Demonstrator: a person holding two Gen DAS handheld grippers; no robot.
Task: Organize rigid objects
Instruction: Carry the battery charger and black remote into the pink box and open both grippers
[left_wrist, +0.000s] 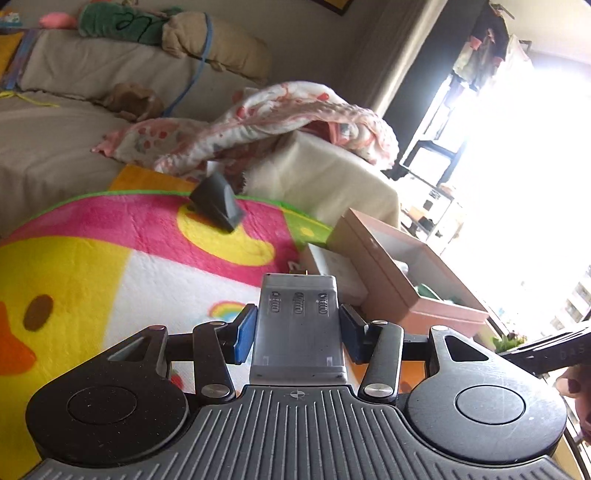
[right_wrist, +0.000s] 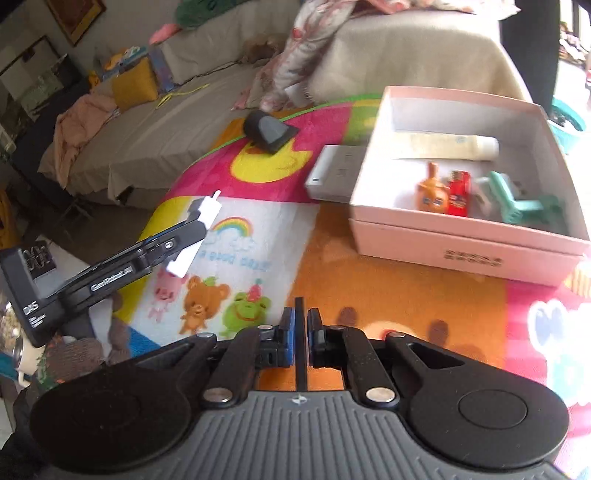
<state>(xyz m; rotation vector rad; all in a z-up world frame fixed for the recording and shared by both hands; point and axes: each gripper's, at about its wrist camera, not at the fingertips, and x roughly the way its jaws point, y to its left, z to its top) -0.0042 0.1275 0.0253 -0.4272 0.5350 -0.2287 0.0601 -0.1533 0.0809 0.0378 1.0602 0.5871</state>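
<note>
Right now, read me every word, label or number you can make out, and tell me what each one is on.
"DAS": side of the left gripper body.
White label on its arm: too blurred to read.
Dark print on the pink box front: blurred.
Blue lettering under the rainbow on the play mat: blurred.
Red packet in the box: too small.

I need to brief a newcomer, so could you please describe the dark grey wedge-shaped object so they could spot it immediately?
Start at the colourful cartoon blanket and look to its far edge, towards the beige sofa. There the dark grey wedge lies on a yellow patch, apart from the pink box. It is the only dark, loose item on the blanket.
</note>
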